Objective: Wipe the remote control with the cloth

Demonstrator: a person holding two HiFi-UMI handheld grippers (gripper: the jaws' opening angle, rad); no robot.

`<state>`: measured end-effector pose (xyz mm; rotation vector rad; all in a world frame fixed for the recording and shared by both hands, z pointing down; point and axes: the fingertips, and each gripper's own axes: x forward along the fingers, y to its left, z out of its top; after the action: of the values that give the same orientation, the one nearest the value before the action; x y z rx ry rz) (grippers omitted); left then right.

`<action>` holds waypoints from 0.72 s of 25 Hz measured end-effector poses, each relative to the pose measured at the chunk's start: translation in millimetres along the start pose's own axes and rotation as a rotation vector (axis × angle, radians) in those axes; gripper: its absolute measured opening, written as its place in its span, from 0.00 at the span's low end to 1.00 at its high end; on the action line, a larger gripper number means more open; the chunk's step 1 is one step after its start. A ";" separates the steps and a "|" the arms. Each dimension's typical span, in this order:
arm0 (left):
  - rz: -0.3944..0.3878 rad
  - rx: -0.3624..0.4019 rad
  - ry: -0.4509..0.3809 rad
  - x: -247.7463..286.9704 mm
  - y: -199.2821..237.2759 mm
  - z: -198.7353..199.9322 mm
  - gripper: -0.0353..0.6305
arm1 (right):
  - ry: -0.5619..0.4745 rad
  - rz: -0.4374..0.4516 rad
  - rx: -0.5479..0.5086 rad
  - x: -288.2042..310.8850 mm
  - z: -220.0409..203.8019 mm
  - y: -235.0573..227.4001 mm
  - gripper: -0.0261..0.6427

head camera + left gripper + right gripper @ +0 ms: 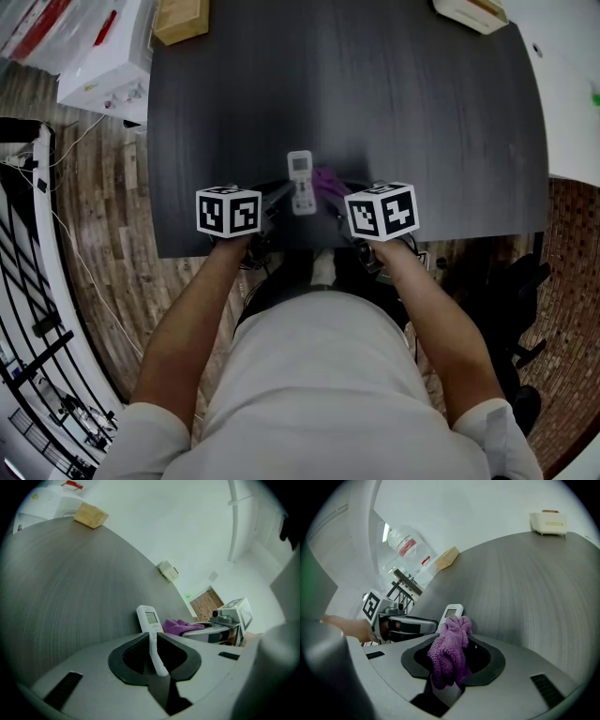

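A white remote control (301, 181) with a small screen is held over the near edge of the dark table (375, 103). My left gripper (281, 200) is shut on its lower half, with the screen end (149, 618) sticking out past the jaws. A purple cloth (449, 652) hangs bunched between the jaws of my right gripper (336, 208), which is shut on it. The cloth (327, 180) sits right beside the remote's right side, and the remote's top (452, 612) shows just behind the cloth in the right gripper view.
A wooden block (180, 19) lies at the table's far left corner and a cream box (471, 12) at the far right. White boxes (98, 66) and a black rack (28, 281) stand on the wooden floor to the left.
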<state>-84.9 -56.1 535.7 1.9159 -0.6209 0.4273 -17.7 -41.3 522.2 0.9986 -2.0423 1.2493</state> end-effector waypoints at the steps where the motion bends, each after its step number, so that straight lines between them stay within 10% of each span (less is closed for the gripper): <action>1: -0.002 0.002 0.001 -0.2 0.2 0.2 0.13 | -0.001 -0.001 0.000 0.2 0.2 0.3 0.23; 18: -0.068 0.056 -0.124 -44.6 -22.6 23.4 0.13 | -0.137 -0.083 -0.038 -50.6 23.0 -17.8 0.23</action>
<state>-106.9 -59.8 485.2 2.0220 -0.6281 0.2870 24.6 -51.6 483.3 1.1672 -2.0965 1.1229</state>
